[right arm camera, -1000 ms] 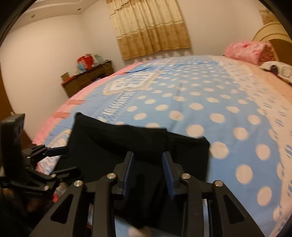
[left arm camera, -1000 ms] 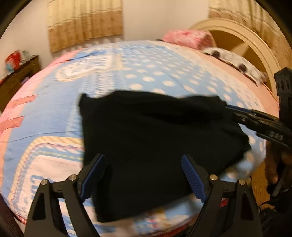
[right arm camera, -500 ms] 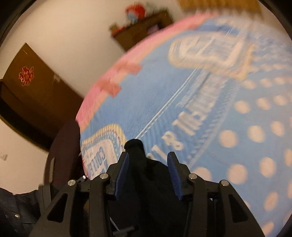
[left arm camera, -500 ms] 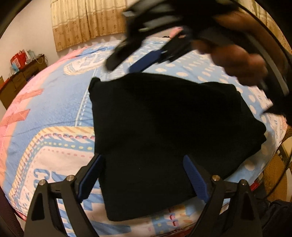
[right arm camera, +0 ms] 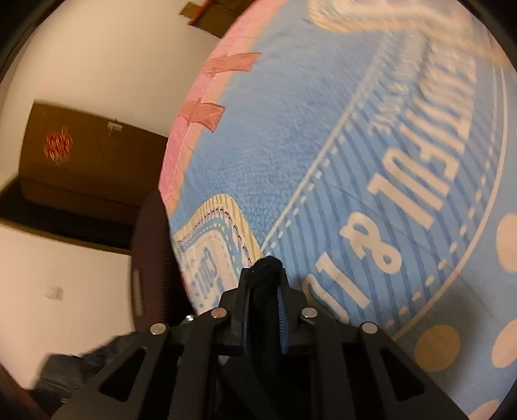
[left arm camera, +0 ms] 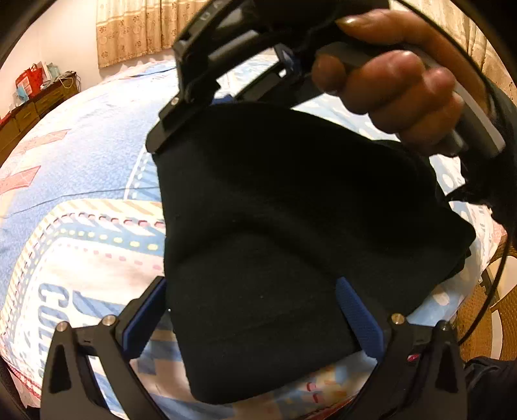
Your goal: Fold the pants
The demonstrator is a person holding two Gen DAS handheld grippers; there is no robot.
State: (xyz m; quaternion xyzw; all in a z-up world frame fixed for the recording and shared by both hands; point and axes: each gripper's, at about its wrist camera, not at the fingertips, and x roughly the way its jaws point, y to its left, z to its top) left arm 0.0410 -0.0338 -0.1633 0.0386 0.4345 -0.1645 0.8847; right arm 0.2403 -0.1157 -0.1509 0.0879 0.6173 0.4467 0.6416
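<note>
Left wrist view, pants: I'm looking down on the black pants (left arm camera: 290,242), folded into a dark block and lying on the patterned bedspread (left arm camera: 80,194) near the bed's edge.
Left wrist view, left gripper: my left gripper (left arm camera: 252,310) is hanging over the near part of the pants, its jaws opening to their widest, blue pads (left arm camera: 358,316) standing either side of the cloth and not pressing on it.
Left wrist view, right gripper: the right gripper (left arm camera: 223,98) is reaching in from the top, tips down at the far corner of the pants; the person's hand (left arm camera: 391,84) is wrapping its handle.
Left wrist view, room: curtains (left arm camera: 135,29) are hanging beyond the bed, with a wooden cabinet (left arm camera: 29,110) at far left.
Right wrist view, right gripper: my right gripper (right arm camera: 265,284) is closing, jaws nearly together, pinching a small bunch of black cloth from the pants (right arm camera: 266,265) that is poking out past the tips.
Right wrist view, bedspread: the blue bedspread (right arm camera: 323,145) with white lettering and pale dots is filling most of the frame, slightly blurred.
Right wrist view, room: a dark wooden door (right arm camera: 87,158) is showing at left, against a pale wall.
</note>
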